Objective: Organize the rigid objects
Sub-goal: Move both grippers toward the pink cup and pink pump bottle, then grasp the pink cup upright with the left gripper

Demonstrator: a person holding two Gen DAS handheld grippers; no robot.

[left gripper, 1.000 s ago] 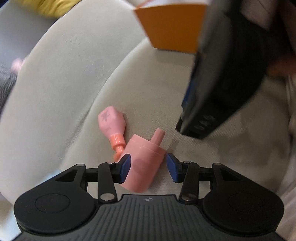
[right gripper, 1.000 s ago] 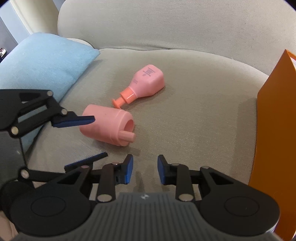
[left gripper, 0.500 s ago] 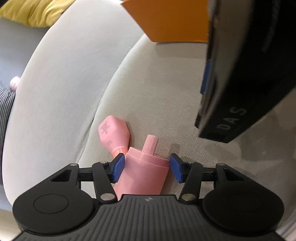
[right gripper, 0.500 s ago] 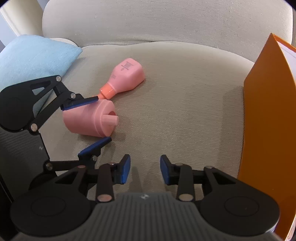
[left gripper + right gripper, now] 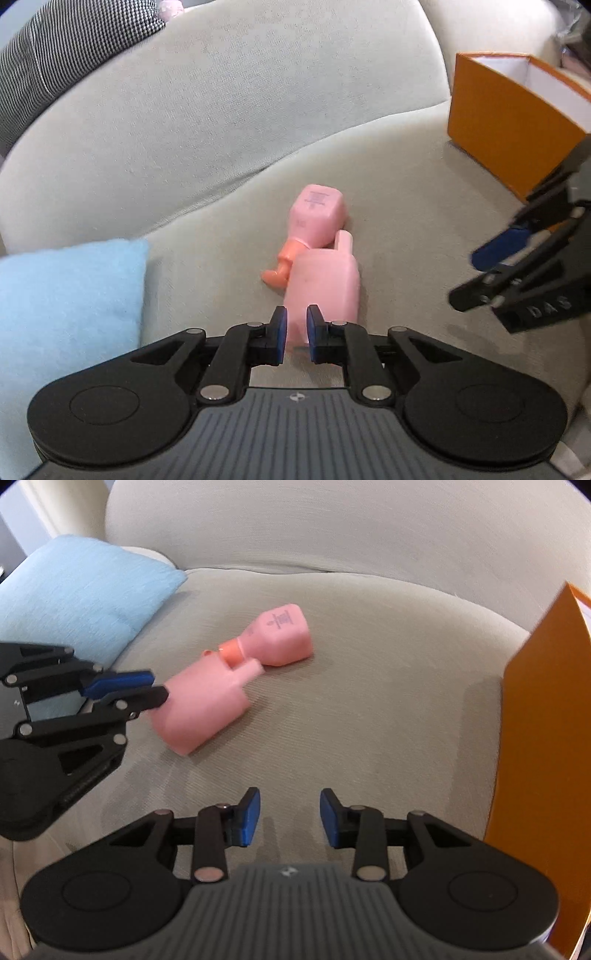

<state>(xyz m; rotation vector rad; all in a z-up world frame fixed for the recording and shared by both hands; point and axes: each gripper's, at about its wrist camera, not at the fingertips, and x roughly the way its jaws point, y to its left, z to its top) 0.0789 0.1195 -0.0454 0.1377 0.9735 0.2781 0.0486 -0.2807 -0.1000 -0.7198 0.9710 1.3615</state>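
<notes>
- Beige sofa [image 5: 229, 122] filled both views, seat cushion below, curved backrest behind.
- Light blue pillow [image 5: 66, 295] lay at the left end of the seat, against the backrest; seen too in the right wrist view [image 5: 85, 587].
- Houndstooth cushion [image 5: 55, 48] sat on top of the backrest, upper left of the left wrist view.
- Orange box [image 5: 513, 122] stood upright on the seat at the right, open top, white inside; only its orange wall showed in the right wrist view [image 5: 543, 738].
- Left gripper [image 5: 296, 328] was low over the seat, blue pads narrowed onto the near end of the pink cup, pinching a thin edge of it; seen from the side in the right wrist view [image 5: 147, 690], fingertips touching the cup's rim end.
- Right gripper [image 5: 290, 818] hung above bare seat fabric, fingers spread wide, holding nothing, well apart from the pink items; appeared at the right edge of the left wrist view [image 5: 517, 254], between the cup and the box.
- Pink cup [image 5: 325, 284] lay on its side mid-seat, short stub at its far end pointed toward the bottle; likewise on its side in the right wrist view [image 5: 207, 709].
- Pink bottle [image 5: 317, 218] lay on its side just beyond the cup, touching it, orange pump head [image 5: 282, 264] beside the cup's far end; flat printed base faced the backrest [image 5: 280, 638].
</notes>
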